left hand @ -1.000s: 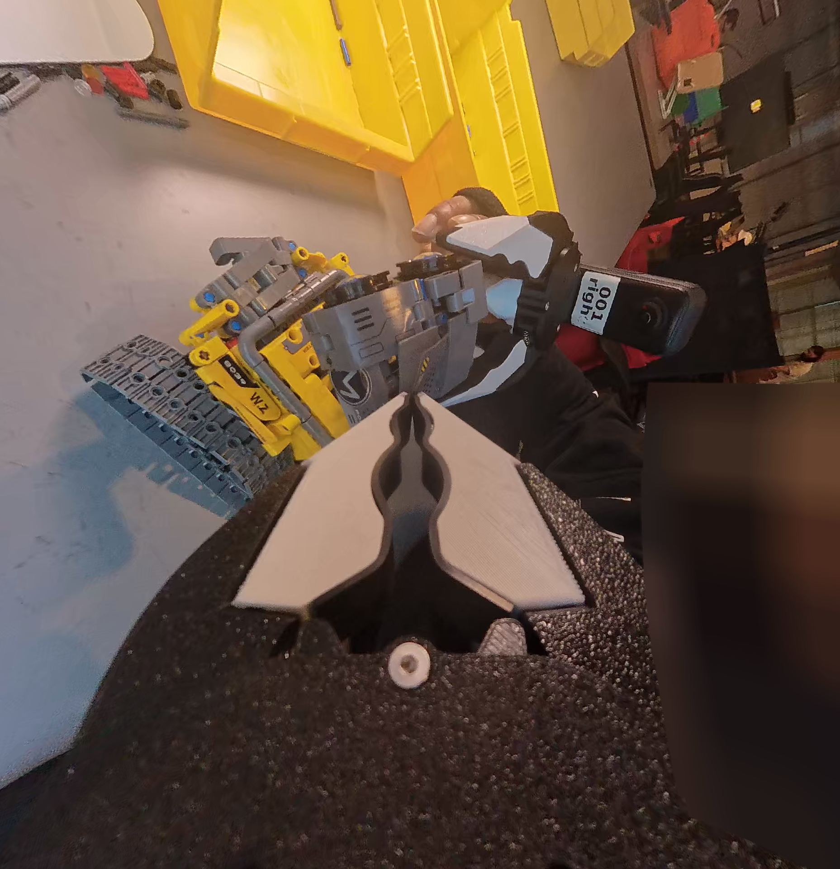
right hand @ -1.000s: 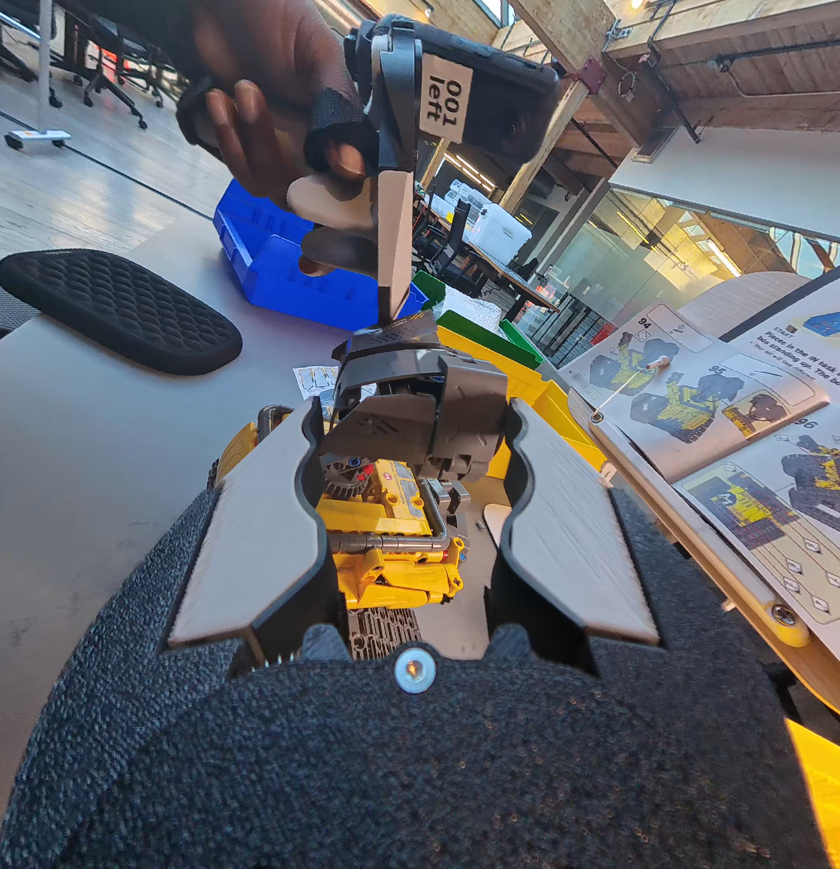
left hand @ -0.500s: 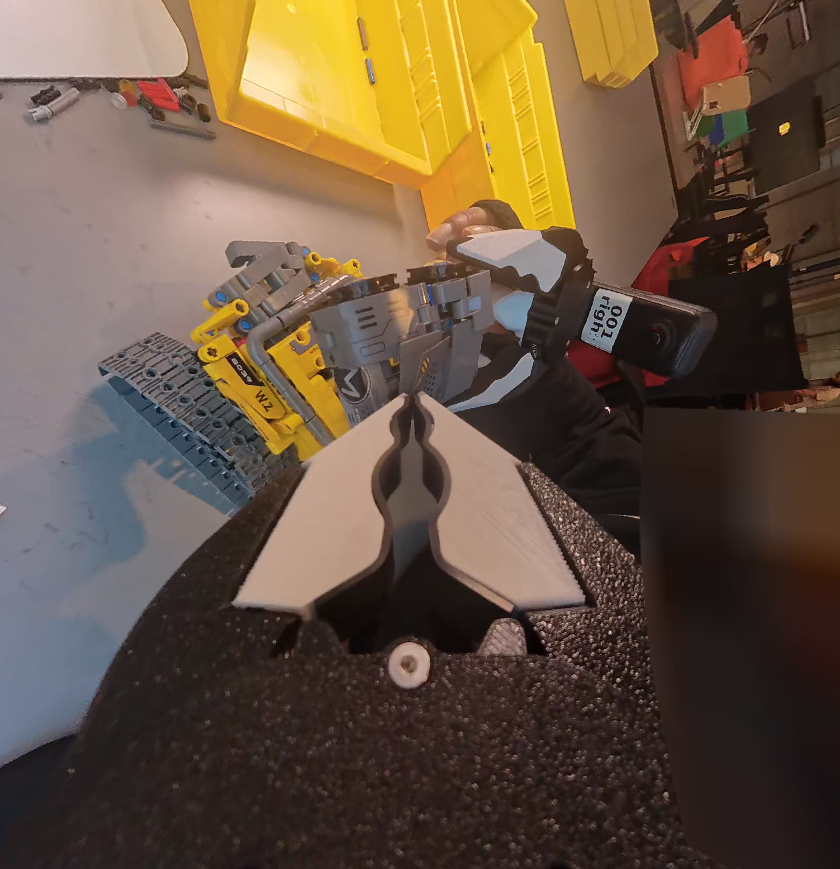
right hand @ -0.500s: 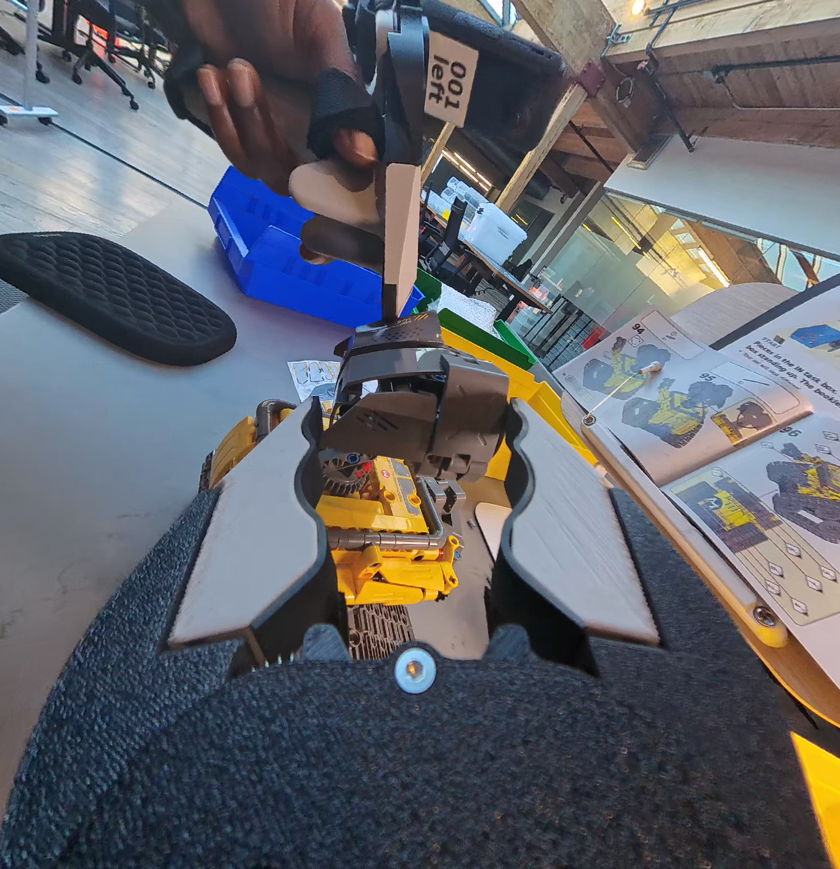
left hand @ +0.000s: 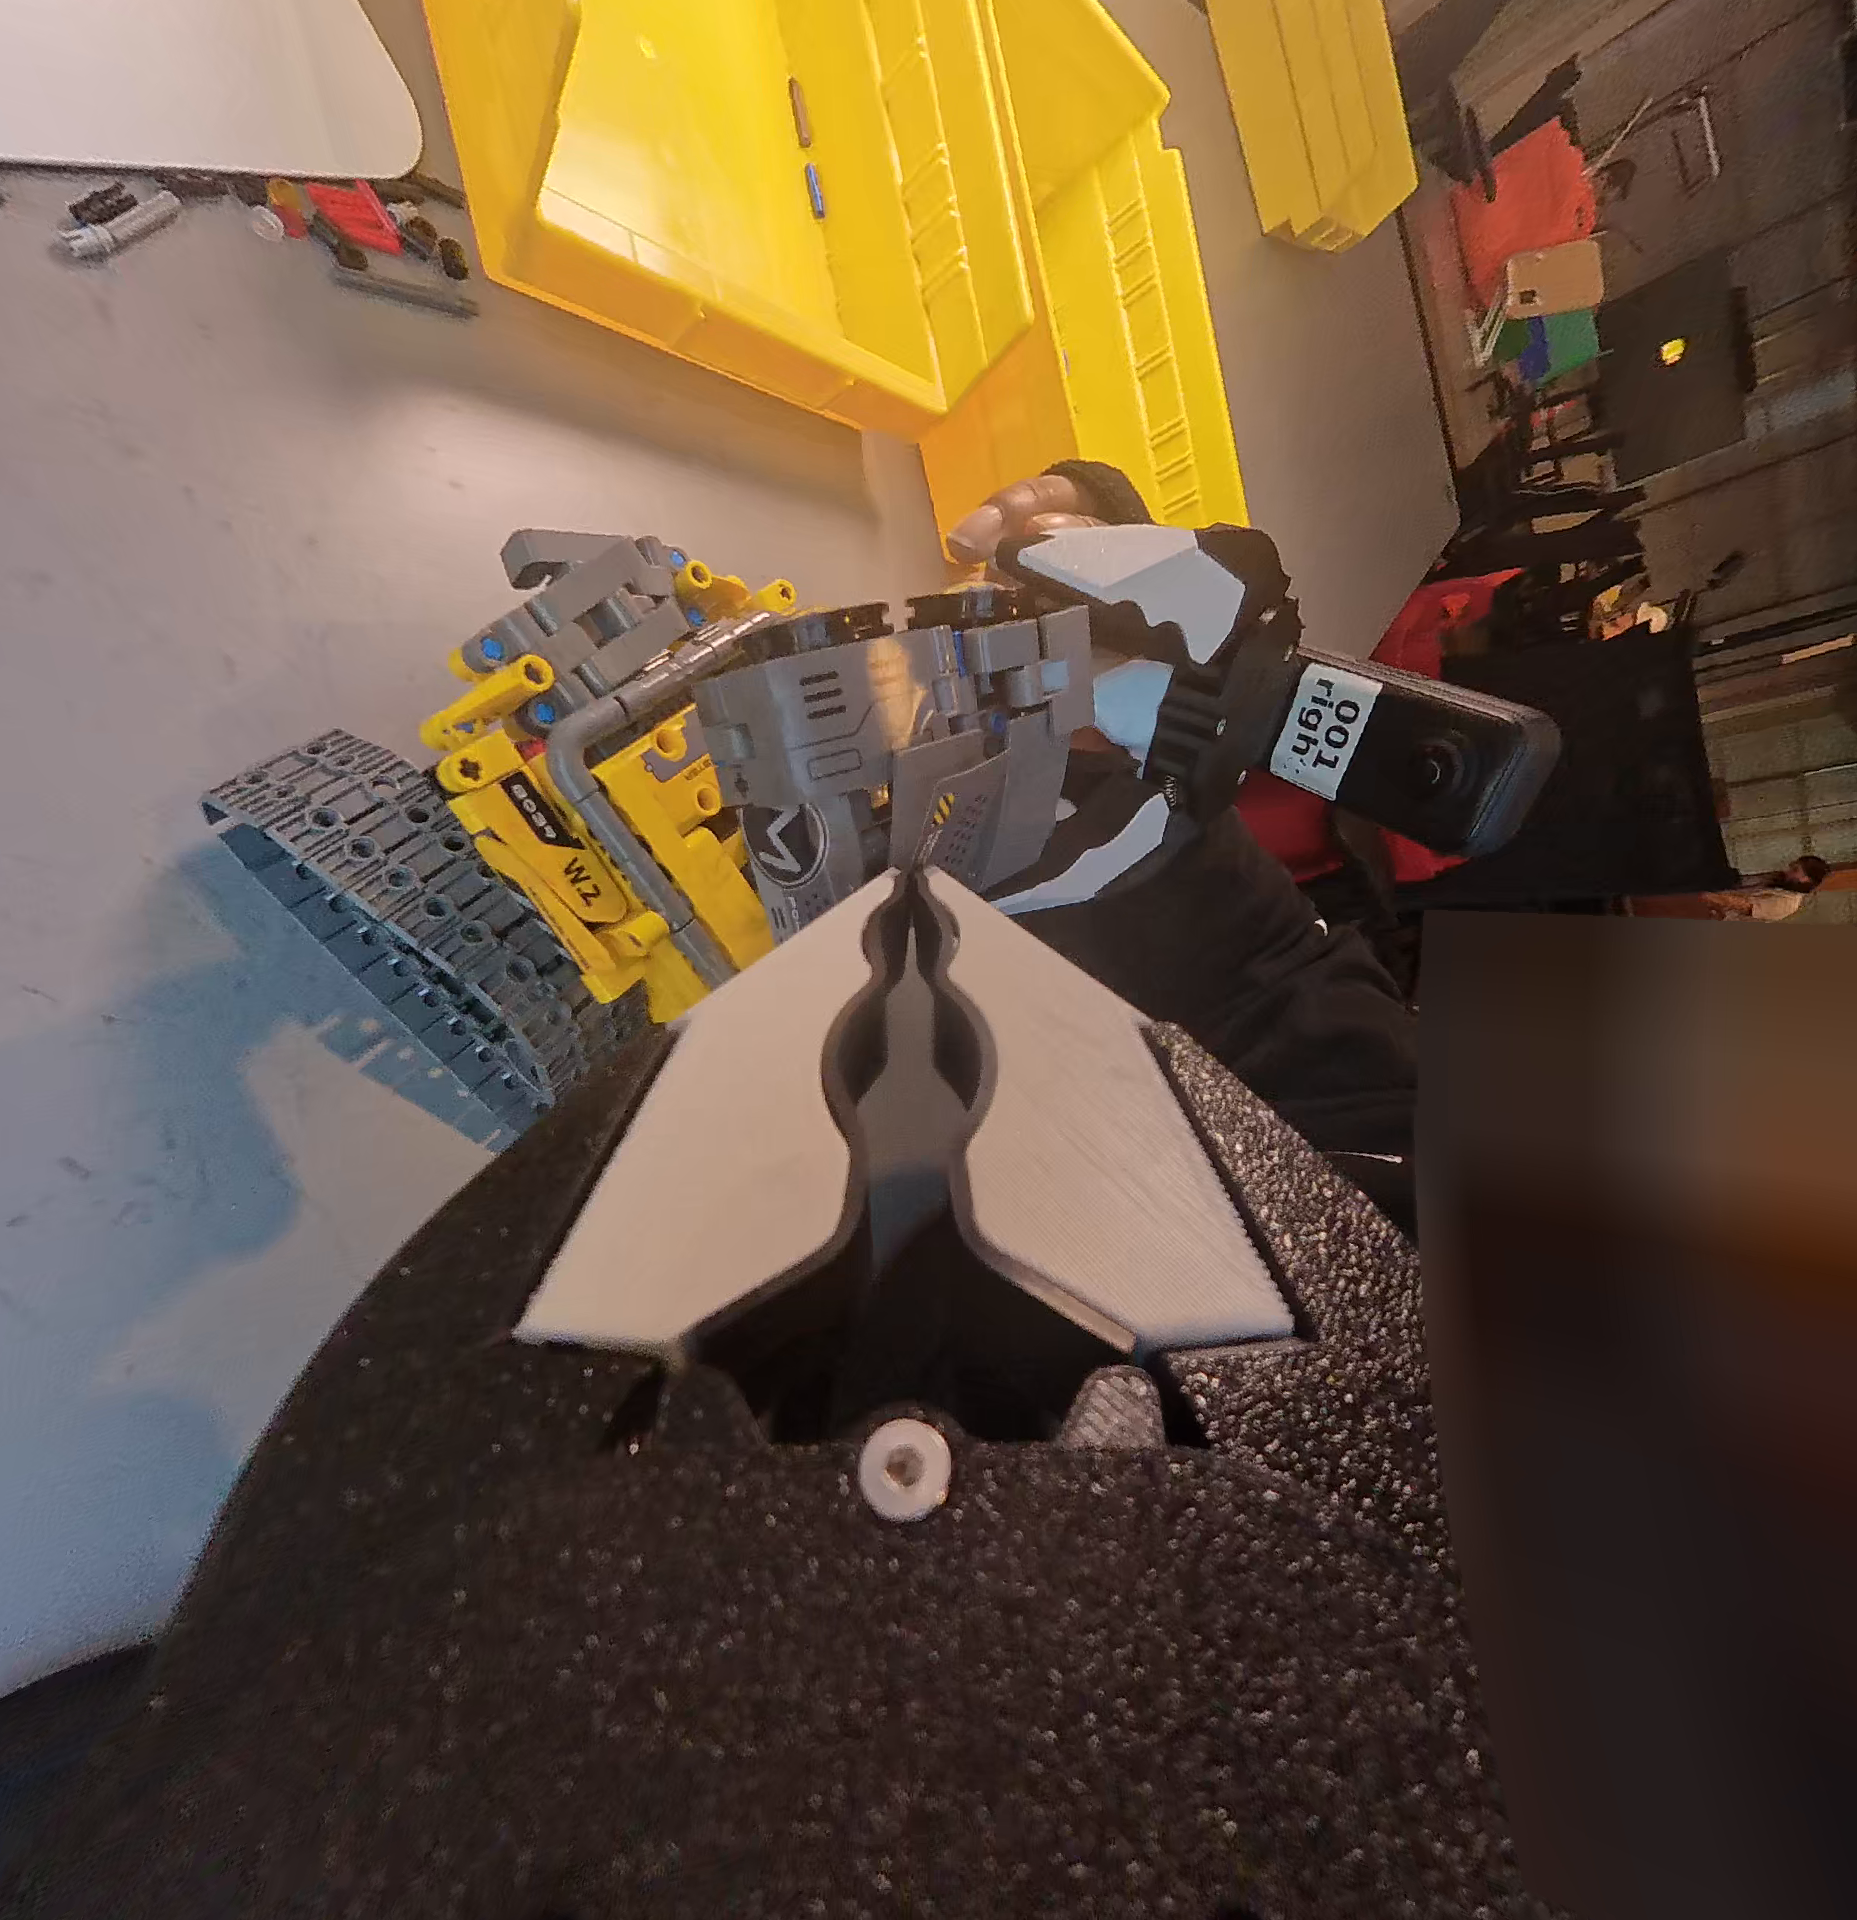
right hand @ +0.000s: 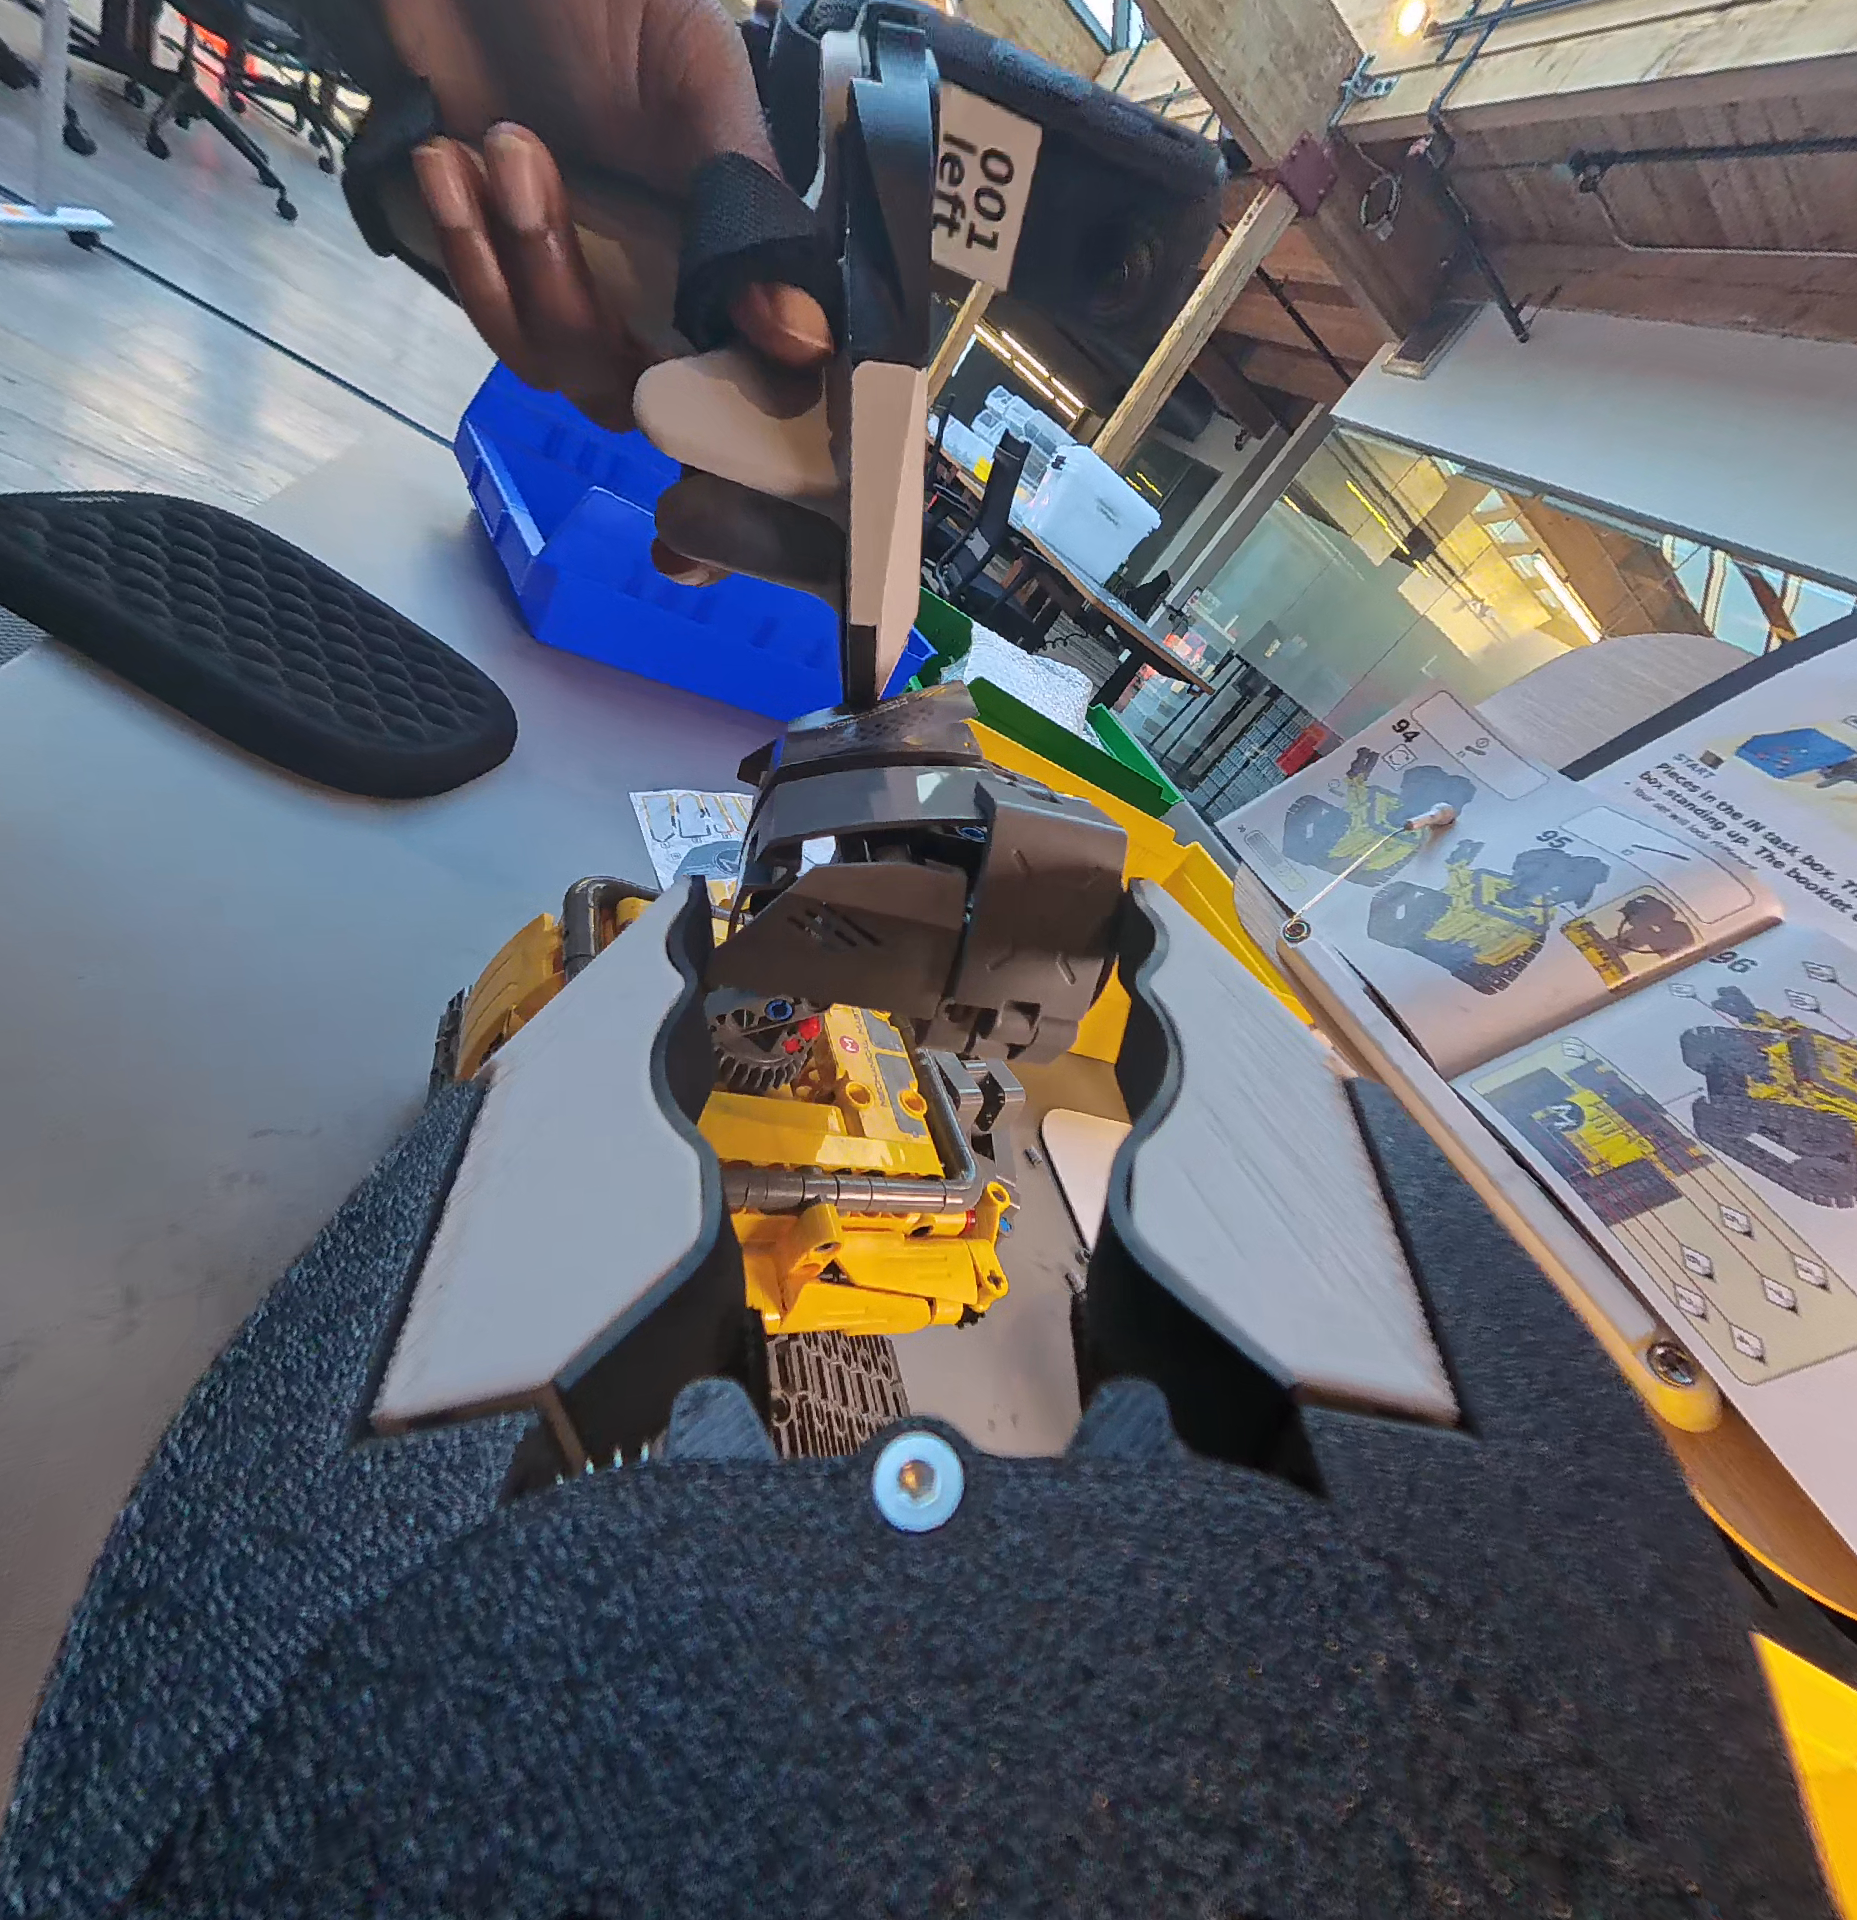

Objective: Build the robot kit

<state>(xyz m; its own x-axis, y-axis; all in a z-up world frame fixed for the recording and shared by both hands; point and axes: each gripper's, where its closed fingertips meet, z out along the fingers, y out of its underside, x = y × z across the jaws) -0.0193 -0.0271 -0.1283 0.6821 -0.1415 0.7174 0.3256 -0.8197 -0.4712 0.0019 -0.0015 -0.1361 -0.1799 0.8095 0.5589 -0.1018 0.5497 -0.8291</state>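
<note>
- The left gripper (left hand: 916, 883) has its two grey fingers pressed together at the tips, pinching the thin edge of a dark grey panel (left hand: 960, 821) on top of the yellow and grey brick-built tracked vehicle (left hand: 633, 821); in the right wrist view it comes down from above, a hand (right hand: 591, 208) around its handle.
- The right gripper (right hand: 908, 935) has its jaws spread wide on either side of the model's dark grey cab block (right hand: 934, 904); its fingers look to be touching the block's sides, but whether they grip it I cannot tell.
- The vehicle stands on the grey tabletop (left hand: 176, 520), its grey track (left hand: 384, 894) on the surface.
- Far behind it lie yellow plastic bins (left hand: 758, 187); small loose brick parts (left hand: 352, 218) sit at the far left.
- To the right an open instruction booklet (right hand: 1589, 987) rests on a stand; a blue bin (right hand: 612, 561) and a black honeycomb pad (right hand: 228, 634) lie to the left.
</note>
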